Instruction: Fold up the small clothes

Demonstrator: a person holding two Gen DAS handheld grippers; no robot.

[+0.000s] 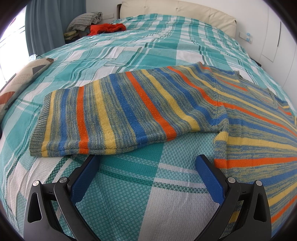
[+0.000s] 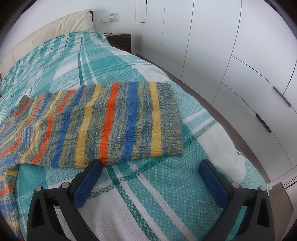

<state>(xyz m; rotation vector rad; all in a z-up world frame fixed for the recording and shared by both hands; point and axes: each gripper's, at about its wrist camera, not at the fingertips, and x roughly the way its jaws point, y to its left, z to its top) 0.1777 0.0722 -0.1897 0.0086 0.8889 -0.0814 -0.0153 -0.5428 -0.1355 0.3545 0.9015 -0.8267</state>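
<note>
A striped knit sweater (image 1: 250, 115) in blue, orange, yellow and grey lies flat on the bed, sleeves spread to both sides. In the left wrist view its left sleeve (image 1: 111, 113) stretches out just beyond my left gripper (image 1: 148, 161), which is open and holds nothing; the left fingertip sits at the sleeve's near edge. In the right wrist view the right sleeve (image 2: 115, 122), with a ribbed cuff (image 2: 170, 118), lies just ahead of my right gripper (image 2: 150, 165), also open and holding nothing, its left fingertip touching the sleeve's near edge.
A teal and white plaid bedspread (image 1: 130, 194) covers the bed. A red garment (image 1: 107, 28) and a grey folded cloth (image 1: 85, 20) lie at the far left near the cream headboard (image 1: 176, 11). A patterned cushion (image 1: 20, 81) lies left. White wardrobe doors (image 2: 232, 55) stand right of the bed.
</note>
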